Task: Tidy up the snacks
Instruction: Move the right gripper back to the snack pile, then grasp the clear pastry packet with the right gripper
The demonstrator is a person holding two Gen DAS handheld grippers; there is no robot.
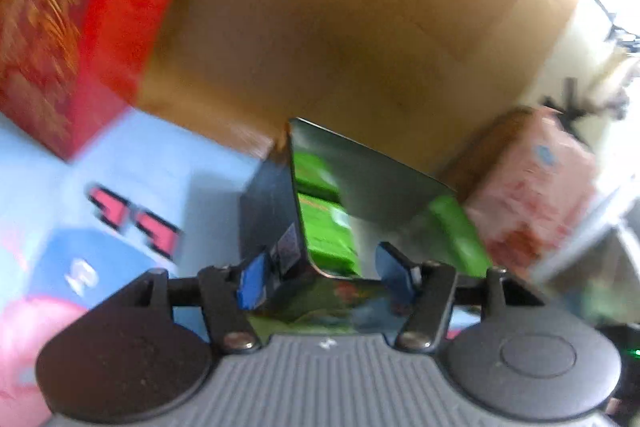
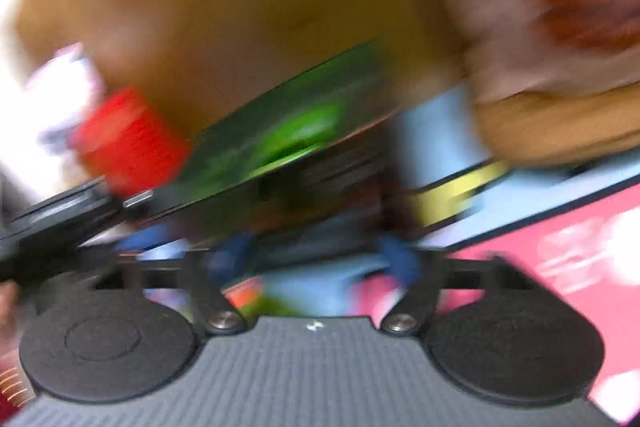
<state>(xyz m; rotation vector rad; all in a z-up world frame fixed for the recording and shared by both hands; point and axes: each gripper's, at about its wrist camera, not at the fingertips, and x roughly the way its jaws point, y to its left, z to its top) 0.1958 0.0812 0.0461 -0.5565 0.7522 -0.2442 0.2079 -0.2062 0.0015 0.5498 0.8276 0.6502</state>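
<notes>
- Left wrist view: left gripper (image 1: 326,277) has its blue pads (image 1: 252,285) set apart, with the near end of a dark open snack box (image 1: 280,211) lying between them. The left pad presses the box's side wall; the right pad looks just clear of the box. Whether it truly grips, I cannot tell.
- Green packets (image 1: 324,223) show inside the box, straight ahead of the fingers.
- Only this view shows a red carton (image 1: 68,27) standing ahead to the left, on the light blue mat (image 1: 160,155).
- A big cardboard box (image 1: 340,27) walls off the space dead ahead; a pink-wrapped pack (image 1: 532,195) sits ahead to the right. Open mat lies to the left.
- Right wrist view, badly blurred: right gripper (image 2: 314,259) fingers are spread wide, nothing clearly between them.
- The box's green-printed flap (image 2: 280,143) tilts just ahead and above; the red carton (image 2: 128,143) is far left; the pink pack (image 2: 540,7) is up right.
- Only here: a pink panel (image 2: 560,247) to the right.
</notes>
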